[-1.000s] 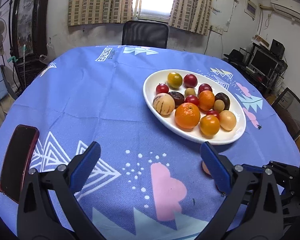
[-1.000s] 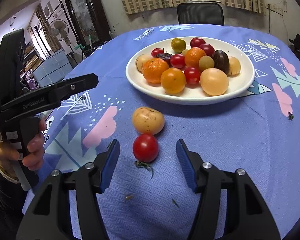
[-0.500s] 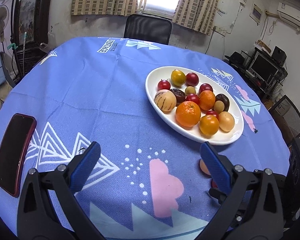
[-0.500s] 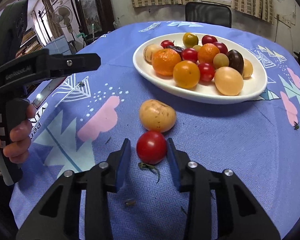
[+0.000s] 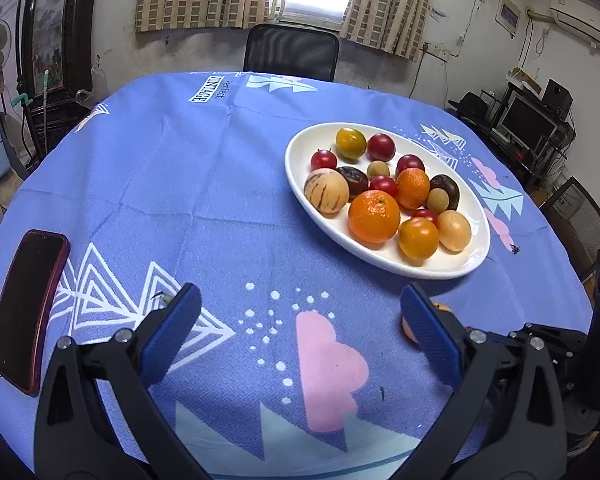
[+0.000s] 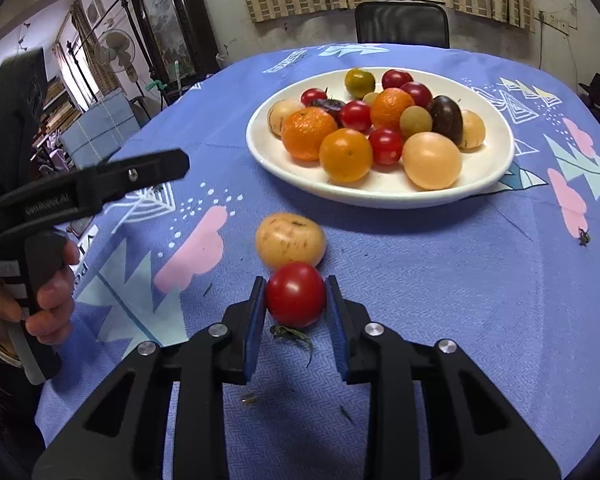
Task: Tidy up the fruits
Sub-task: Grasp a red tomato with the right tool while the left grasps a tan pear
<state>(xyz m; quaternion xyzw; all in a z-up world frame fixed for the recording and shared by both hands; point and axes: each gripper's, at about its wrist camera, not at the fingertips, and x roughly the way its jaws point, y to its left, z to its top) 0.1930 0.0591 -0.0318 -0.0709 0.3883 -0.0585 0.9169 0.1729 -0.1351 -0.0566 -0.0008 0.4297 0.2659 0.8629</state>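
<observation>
A white oval plate (image 6: 496,168) (image 5: 300,184) holds several fruits: oranges, red tomatoes, dark plums, pale yellow ones. On the blue cloth in front of it lie a pale yellow fruit (image 6: 290,240) and, just nearer, a red tomato (image 6: 296,294). My right gripper (image 6: 296,300) is shut on the red tomato, both blue pads touching its sides. A green stem (image 6: 292,334) lies under it. My left gripper (image 5: 300,322) hovers open over the cloth, nothing between its fingers; the pale fruit (image 5: 407,326) peeks out behind its right finger. In the right wrist view the left gripper's finger (image 6: 140,176) shows, held by a hand (image 6: 48,300).
A dark phone in a red case (image 5: 30,312) lies at the table's left edge. A black chair (image 5: 292,54) stands at the far side. A monitor and shelves (image 5: 528,120) stand at the right; a dark cabinet (image 6: 168,32) and a fan stand at the left.
My right gripper has moved forward around the red tomato and closed from wide open until its pads press it. The left gripper has risen a little and stays open.
</observation>
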